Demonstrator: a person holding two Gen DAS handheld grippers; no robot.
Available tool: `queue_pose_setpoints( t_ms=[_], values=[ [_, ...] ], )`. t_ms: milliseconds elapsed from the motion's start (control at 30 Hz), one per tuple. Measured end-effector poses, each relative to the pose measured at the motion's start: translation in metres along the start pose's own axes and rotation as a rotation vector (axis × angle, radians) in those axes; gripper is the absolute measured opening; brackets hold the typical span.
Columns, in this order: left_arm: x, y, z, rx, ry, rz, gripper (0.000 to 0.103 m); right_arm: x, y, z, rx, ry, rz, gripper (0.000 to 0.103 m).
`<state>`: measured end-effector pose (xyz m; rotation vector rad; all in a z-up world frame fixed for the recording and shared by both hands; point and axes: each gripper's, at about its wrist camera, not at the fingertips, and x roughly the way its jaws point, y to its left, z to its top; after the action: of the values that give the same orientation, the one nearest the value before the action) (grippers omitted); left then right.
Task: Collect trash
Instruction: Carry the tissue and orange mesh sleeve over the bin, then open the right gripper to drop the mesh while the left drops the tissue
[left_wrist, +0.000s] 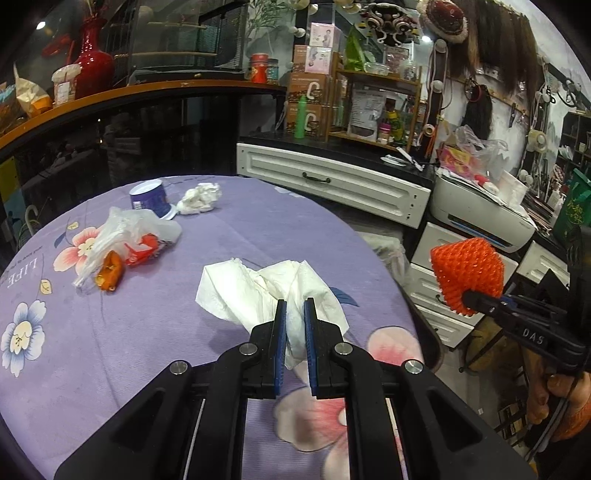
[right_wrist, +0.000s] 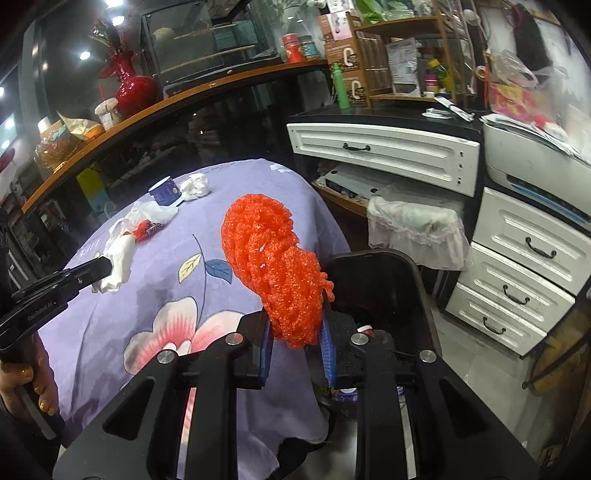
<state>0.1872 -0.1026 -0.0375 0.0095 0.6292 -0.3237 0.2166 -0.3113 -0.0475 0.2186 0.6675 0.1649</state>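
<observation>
The counter (left_wrist: 155, 332) wears a purple floral cloth, and a dark bin (right_wrist: 373, 284) stands just past its edge. The right tool (right_wrist: 297, 343) grips an orange net (right_wrist: 273, 269) near the bin (best released squarely over the opening). The left tool (left_wrist: 294, 325) pinches a white tissue (left_wrist: 258, 291) lying on the cloth; it should lift cleanly.

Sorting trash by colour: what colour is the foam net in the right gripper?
Bright orange foam net, clearest in the right wrist view.
</observation>
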Motion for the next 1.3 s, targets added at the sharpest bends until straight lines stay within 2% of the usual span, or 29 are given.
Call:
queue_pose_setpoints(
  t_ms=[333, 533, 833, 1133, 1200, 1233, 1267, 1300],
  values=[
    [0.001, -0.037, 0.000, 0.034, -0.004, -0.065, 0.010, -0.012, -0.027, -0.018, 0.050, -0.018, -0.063, 0.023],
    [0.003, -0.057, 0.001, 0.059, -0.003, -0.094, 0.010, -0.003, -0.049, -0.030, 0.090, 0.005, -0.105, 0.023],
    [0.019, -0.087, -0.001, 0.105, 0.033, -0.148, 0.010, 0.044, -0.081, -0.047, 0.131, 0.101, -0.141, 0.023],
    [0.037, -0.109, -0.002, 0.144, 0.077, -0.181, 0.010, 0.095, -0.098, -0.056, 0.165, 0.168, -0.119, 0.023],
    [0.041, -0.114, -0.002, 0.153, 0.088, -0.185, 0.010, 0.101, -0.099, -0.057, 0.168, 0.171, -0.115, 0.029],
    [0.044, -0.117, -0.003, 0.159, 0.093, -0.187, 0.010, 0.104, -0.101, -0.058, 0.170, 0.171, -0.116, 0.037],
    [0.045, -0.118, -0.003, 0.162, 0.095, -0.188, 0.010, 0.107, -0.101, -0.059, 0.168, 0.174, -0.123, 0.051],
    [0.047, -0.120, -0.004, 0.166, 0.098, -0.189, 0.010, 0.109, -0.101, -0.060, 0.161, 0.175, -0.140, 0.058]
  ],
)
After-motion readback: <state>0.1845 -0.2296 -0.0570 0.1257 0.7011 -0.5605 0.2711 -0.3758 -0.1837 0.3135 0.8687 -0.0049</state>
